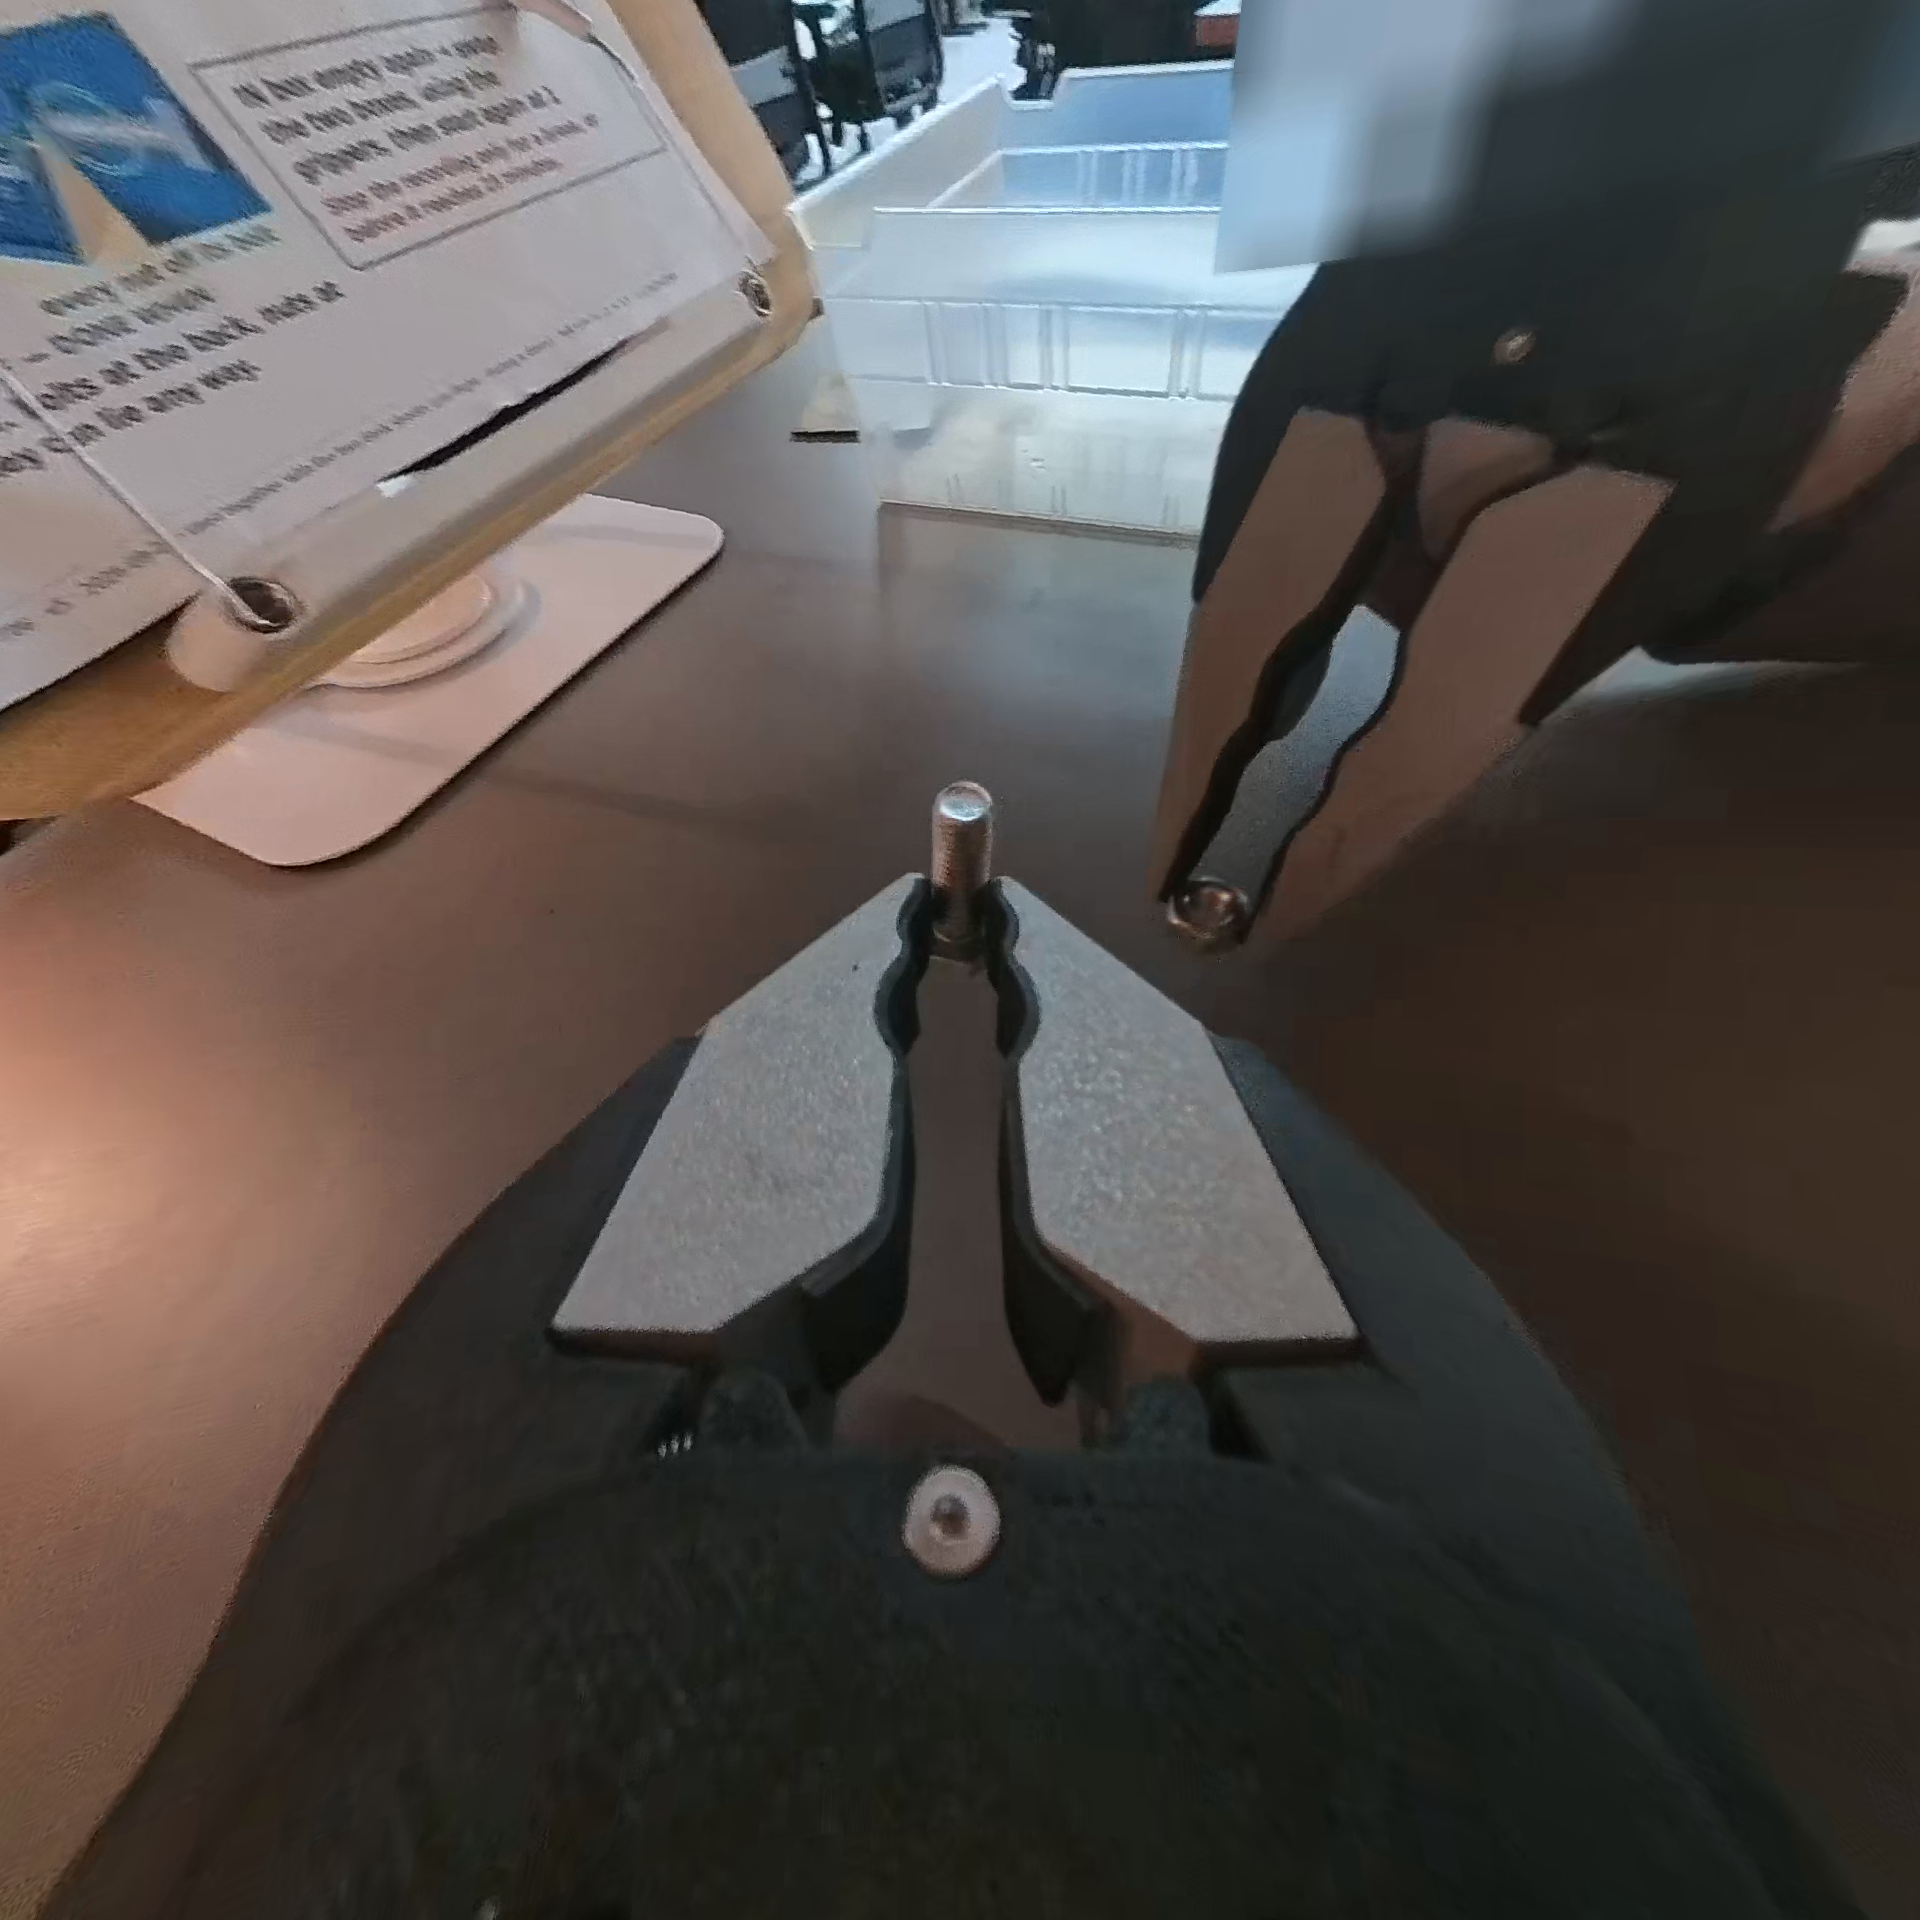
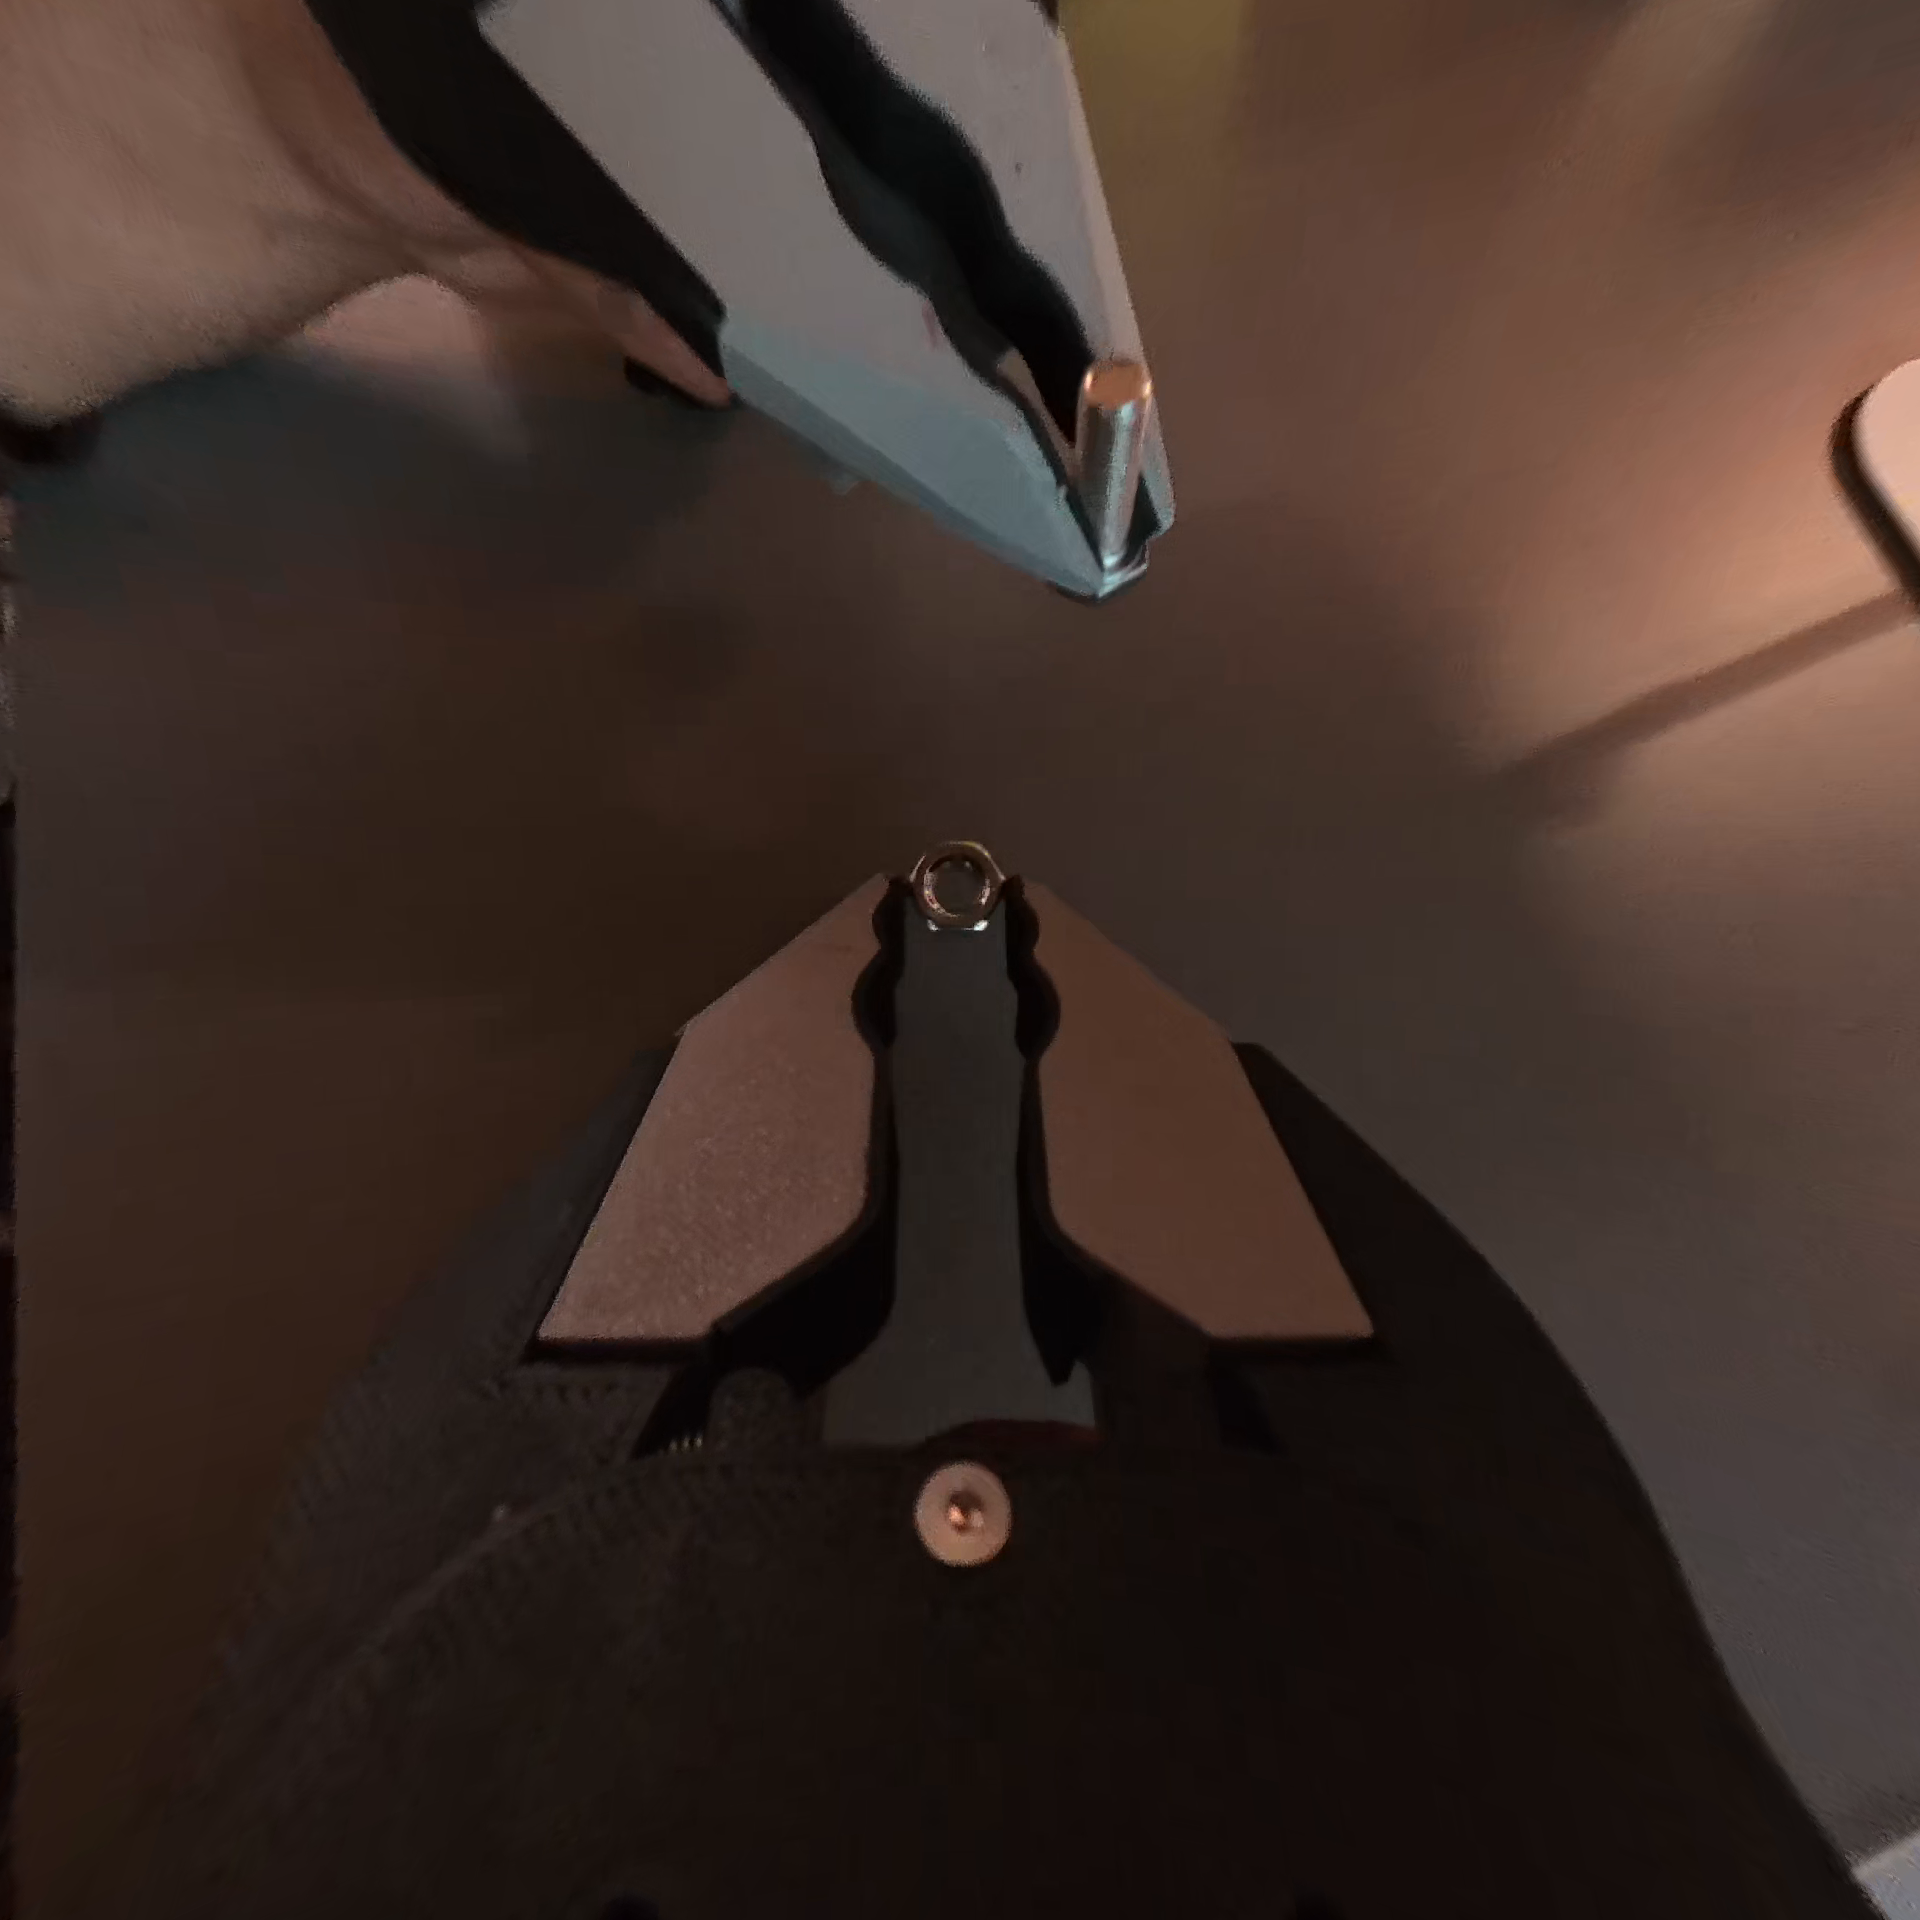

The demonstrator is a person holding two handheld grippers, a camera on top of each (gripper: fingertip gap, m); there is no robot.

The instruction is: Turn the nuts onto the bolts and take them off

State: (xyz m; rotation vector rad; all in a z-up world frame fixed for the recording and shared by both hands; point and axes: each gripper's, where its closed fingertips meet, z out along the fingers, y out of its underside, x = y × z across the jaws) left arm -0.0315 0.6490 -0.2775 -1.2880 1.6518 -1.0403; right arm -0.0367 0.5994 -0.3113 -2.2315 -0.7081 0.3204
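Two hand-held grippers, both clamped: left hand-held gripper [image 1: 961, 909] pinching bolt [image 1: 960, 842] low on shank, threaded end free at frame centre; right hand-held gripper [image 2: 951, 896] nipping nut [image 2: 950, 891] by its flats, bore exposed for threading, above bench [image 1: 312, 1039].

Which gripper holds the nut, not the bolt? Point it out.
The right gripper: its tips pinch the small nut. The left gripper clamps the bolt instead, threaded end sticking out.

Black textured left tool [image 1: 961, 909] body, grey wedge-shaped fingers [image 1: 790, 1143], wavy black inner pads, silver pivot screw [image 1: 951, 1522]
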